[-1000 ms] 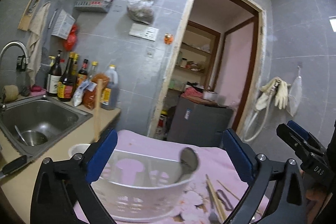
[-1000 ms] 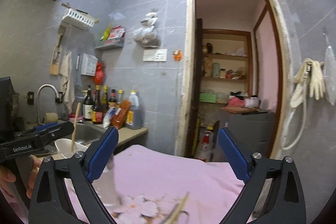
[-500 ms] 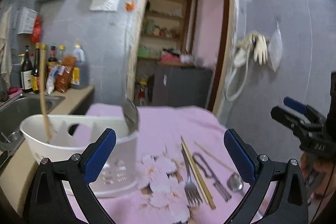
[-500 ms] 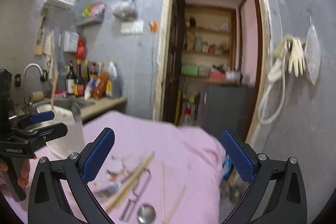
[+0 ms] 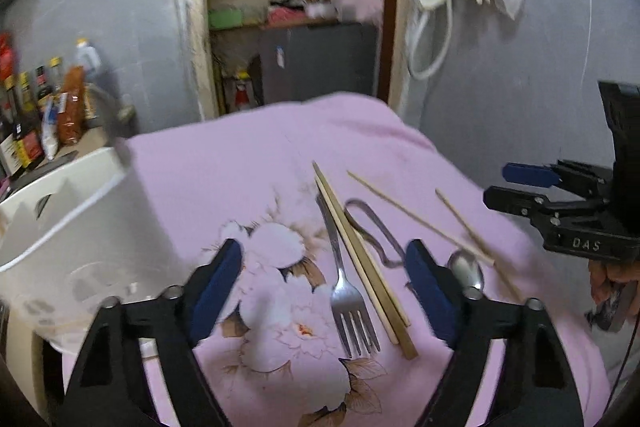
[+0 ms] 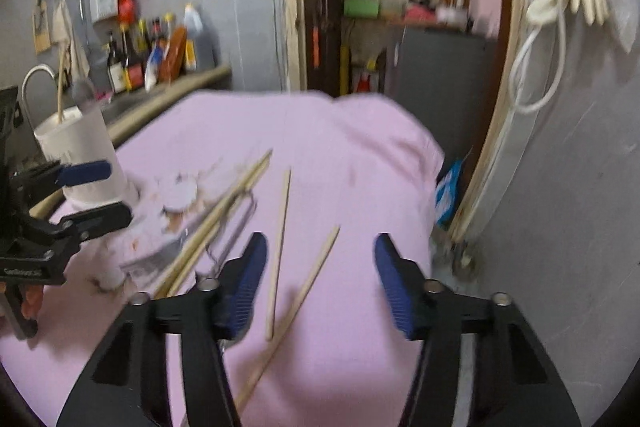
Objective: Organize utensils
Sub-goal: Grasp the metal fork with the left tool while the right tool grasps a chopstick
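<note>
Both claws have just been narrowing and grip nothing: the left gripper (image 5: 324, 279) hangs part-open over the fork (image 5: 347, 291) and paired chopsticks (image 5: 362, 259), the right gripper (image 6: 318, 281) over two loose sticks (image 6: 280, 247). All lie mid-table on the pink cloth (image 5: 240, 163), with the white holder (image 5: 60, 211) at its left edge.

A soft matt pink cloth (image 5: 248, 163) with a printed flower pattern covers the tabletop. On it lie a shiny metal fork (image 5: 347, 291), a glossy metal spoon (image 5: 466, 269) and pale, matt wooden chopsticks (image 5: 362, 259); the holder (image 5: 60, 211) at the left looks like smooth white plastic. Each gripper is of matt black plastic with blue ribbed pads (image 6: 394, 287), and the wall (image 5: 520, 99) behind has smooth grey tiles.
</note>
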The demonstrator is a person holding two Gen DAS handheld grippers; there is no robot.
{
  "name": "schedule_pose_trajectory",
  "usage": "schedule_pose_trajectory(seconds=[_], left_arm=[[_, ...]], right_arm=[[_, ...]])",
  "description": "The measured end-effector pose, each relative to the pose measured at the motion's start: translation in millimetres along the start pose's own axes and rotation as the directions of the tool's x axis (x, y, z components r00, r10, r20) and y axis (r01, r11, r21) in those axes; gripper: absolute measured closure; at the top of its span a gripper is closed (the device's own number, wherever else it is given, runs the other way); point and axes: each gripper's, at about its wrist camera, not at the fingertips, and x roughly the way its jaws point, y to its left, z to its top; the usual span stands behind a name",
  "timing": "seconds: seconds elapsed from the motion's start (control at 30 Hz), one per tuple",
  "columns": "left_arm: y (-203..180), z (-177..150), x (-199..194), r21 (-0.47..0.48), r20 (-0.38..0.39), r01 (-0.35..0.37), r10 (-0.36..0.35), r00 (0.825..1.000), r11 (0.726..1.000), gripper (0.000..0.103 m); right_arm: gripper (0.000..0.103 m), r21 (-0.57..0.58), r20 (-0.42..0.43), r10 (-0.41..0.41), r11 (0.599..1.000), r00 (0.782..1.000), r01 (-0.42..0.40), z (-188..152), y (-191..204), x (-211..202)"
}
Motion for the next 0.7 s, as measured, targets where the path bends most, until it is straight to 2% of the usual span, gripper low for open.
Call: schedule_pose_trajectory(seconds=[0.13,0.23,0.47,0.6,0.7], left_arm=[[-1.2,2.1,24.1,0.024,-0.102,0.023,-0.021,0.995,0.999,0.052],[3.2,4.4,43.2,0.011,-0.176,0.031,-0.028,0.984,0.999,0.064],[12.0,9.2,76.6,-0.016,-0.284,0.039,-0.042,0.958,0.999,0.07],[15.4,10.5,83.4,-0.021,-0.306,0.042,-0.046,0.951,0.999,0.078],[14.7,12.4,90.1,-0.007,-0.326,0.039,-0.039,0.944,0.999,0.078]], right_arm=[[0.071,-0.004,-0.094,0.016,1.0,0.995,-0.016,-0.3,1.1,14.9],[0.076,0.012,-0.146,0.031,0.999,0.989,-0.029,0.4,0.0,22.6],[0.084,0.052,-0.238,0.047,0.998,0.97,-0.036,5.5,0.1,40.0],[0.087,0.098,-0.271,0.053,0.995,0.961,-0.027,5.1,-6.6,49.0],[0.087,0.122,-0.289,0.053,0.992,0.956,-0.019,8.0,-7.7,53.2]])
